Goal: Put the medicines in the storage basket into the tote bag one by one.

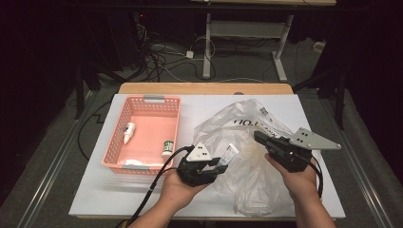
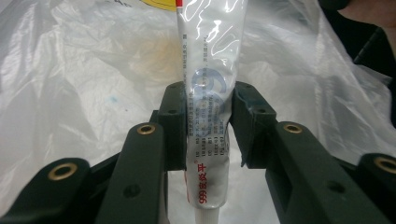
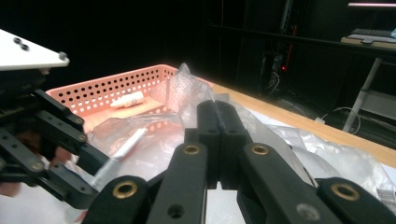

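My left gripper (image 1: 219, 164) is shut on a white ointment tube (image 1: 229, 154) with red print. In the left gripper view the tube (image 2: 208, 116) stands upright between the two pads, which press on its sides. It hangs just over the clear plastic bag (image 1: 247, 142), which lies crumpled on the table's right half. My right gripper (image 1: 259, 137) has its jaws together, pinching the bag's film at its upper edge. In the right gripper view the right gripper (image 3: 217, 109) is closed, and the left gripper (image 3: 100, 175) with the tube (image 3: 123, 149) is at the left.
A pink perforated basket (image 1: 142, 102) sits on the left of the white table top (image 1: 95, 190). In it lie a white dropper bottle (image 1: 128, 133) and a small green-capped bottle (image 1: 167, 148). Dark floor with cables lies beyond the table's wooden far edge (image 1: 204, 88).
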The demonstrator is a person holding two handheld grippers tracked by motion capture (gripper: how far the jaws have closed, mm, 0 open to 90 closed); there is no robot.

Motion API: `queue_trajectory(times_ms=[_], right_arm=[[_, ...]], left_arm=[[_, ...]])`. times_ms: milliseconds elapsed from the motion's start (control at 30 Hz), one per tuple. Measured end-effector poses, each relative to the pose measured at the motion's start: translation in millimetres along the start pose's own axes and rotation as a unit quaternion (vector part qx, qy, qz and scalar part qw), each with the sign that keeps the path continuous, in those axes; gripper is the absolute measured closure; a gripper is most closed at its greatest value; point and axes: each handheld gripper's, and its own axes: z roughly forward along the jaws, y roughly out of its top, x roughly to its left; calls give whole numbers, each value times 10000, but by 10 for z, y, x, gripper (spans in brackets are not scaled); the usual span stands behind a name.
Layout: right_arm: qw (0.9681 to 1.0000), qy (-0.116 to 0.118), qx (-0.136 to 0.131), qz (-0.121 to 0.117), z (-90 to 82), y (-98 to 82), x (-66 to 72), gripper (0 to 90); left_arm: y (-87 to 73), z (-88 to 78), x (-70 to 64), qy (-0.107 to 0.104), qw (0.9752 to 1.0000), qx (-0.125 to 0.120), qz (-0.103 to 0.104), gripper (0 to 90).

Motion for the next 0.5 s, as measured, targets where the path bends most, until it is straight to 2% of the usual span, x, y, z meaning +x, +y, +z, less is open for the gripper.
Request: queue_trajectory(times_ms=[167,267,500], right_arm=[[10000,49,-43,-51,77,29,55,900],[9999,64,-85,-51,120,38,81,900],[9999,64,-81,1,141,38,81,900]], left_arm=[[87,-34,125,129,9999,-92,-68,661],[94,-17,164,171,9998,-67,-92,661],[77,206,103,89,9999,42,-76,661]])
